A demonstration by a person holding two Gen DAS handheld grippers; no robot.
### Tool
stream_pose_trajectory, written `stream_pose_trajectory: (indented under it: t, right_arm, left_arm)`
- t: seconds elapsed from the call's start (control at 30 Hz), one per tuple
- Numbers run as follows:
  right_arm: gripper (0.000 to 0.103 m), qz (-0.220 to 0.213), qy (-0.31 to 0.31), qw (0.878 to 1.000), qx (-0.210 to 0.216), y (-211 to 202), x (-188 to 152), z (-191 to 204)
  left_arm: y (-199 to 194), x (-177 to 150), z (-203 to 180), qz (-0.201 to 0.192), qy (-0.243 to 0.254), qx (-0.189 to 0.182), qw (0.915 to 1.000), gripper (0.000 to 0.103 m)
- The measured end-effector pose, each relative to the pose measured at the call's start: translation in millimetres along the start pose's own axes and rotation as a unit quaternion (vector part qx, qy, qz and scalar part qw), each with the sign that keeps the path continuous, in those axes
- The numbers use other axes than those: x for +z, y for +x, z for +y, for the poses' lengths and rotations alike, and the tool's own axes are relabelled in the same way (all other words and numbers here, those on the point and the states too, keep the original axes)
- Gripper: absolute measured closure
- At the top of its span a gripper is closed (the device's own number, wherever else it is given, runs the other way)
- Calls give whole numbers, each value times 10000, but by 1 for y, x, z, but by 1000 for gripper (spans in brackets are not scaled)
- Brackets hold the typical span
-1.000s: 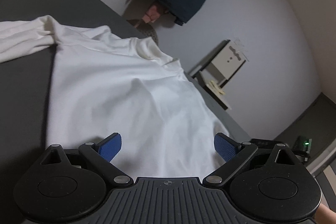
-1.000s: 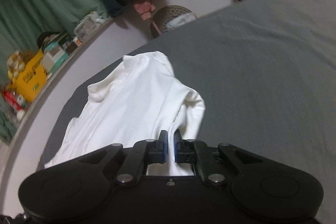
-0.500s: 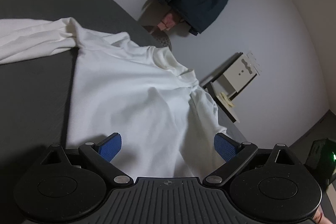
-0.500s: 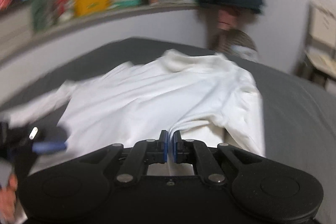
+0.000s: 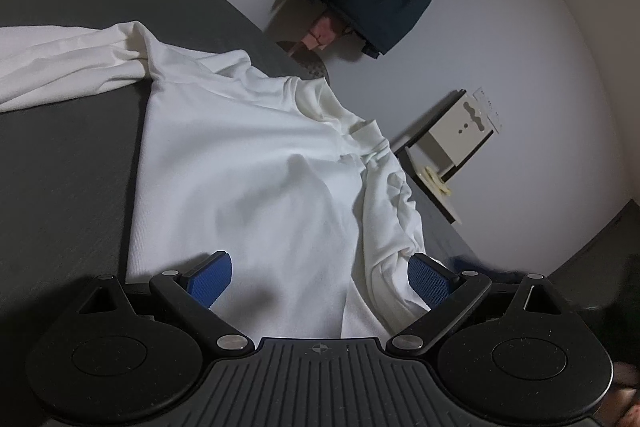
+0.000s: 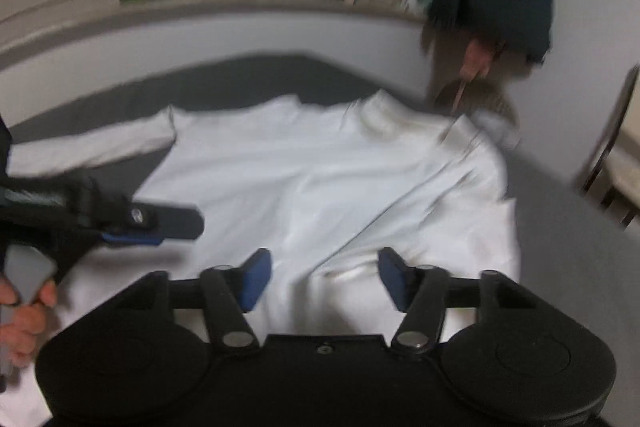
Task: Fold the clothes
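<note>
Shirt [image 5: 248,179] is lying flat on the bed [image 5: 60,167], one sleeve [image 5: 392,227] folded in at 3 o'clock. You're holding both hand-held grippers [image 5: 318,281] [image 6: 324,279] spread, empty. Soft, light, limp cloth: pinch seams or hem.

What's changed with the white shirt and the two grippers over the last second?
The right gripper carried the right sleeve across onto the white shirt, then opened and let it go. The left gripper stayed open over the hem, holding nothing. The other sleeve still lies stretched out on the grey bed.
</note>
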State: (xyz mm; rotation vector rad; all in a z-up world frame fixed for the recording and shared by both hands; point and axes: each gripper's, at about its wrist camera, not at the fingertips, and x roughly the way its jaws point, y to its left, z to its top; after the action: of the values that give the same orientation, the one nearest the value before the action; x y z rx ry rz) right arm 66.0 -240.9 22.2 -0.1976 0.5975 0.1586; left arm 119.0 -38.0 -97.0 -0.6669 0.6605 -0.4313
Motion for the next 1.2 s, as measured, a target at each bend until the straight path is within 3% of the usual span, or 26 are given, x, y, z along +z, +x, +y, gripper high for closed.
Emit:
stream_pose_trajectory:
  t: [0.07,0.17,0.2,0.27,0.37,0.5,0.57,0.63,0.7,0.73,0.87,1.0,1.2]
  right_arm:
    - [38,-237,270,9993,-132,-19,5,-20]
    - [39,-171,1185,9914,-527,-31,1,-71]
    - [40,-46,1472,9867,-695,-28,-4,-88]
    - [53,265,2000,9751,-921,-16,-16,-119]
    - [57,705,2440,9636,-839,10,-35,-144]
    - [62,1191,2453,9593,-741,42,-51,-148]
    - [62,1239,2597,9567,-444,47,-55,-144]
    - [62,1209,2427,9614,-465,51,-57,-133]
    - [74,1148,2200,9671,-564,54,-58,-123]
    - [100,1101,2126,9692,-579,53,-58,-122]
    - [101,955,2284,9673,-558,42,-53,-138]
    - [101,984,2207,9615,-1310,31,-46,-174]
    - [101,1294,2011,9389,-2473,35,-38,-252]
  left_arm:
    - [-1,0,1,0,-31,6,10000,8]
    - [-1,-1,0,-5,-47,21,10000,8]
    - [-1,-1,0,-6,-47,26,10000,8]
    - [0,-2,0,-7,6,32,10000,8]
    - [1,-4,-1,-9,109,41,9999,8]
    - [2,-6,-3,-11,248,53,9997,8]
    - [3,-7,-4,-12,317,59,9995,8]
    - [4,-7,-4,-16,371,61,9993,8]
    - [4,-8,-3,-33,391,48,9992,8]
    - [3,-8,-3,-36,400,43,9992,8]
    - [3,-8,-2,-44,373,30,9993,8]
    - [2,-8,-2,-41,327,19,9995,8]
    - [3,-9,-3,-41,401,42,9992,8]
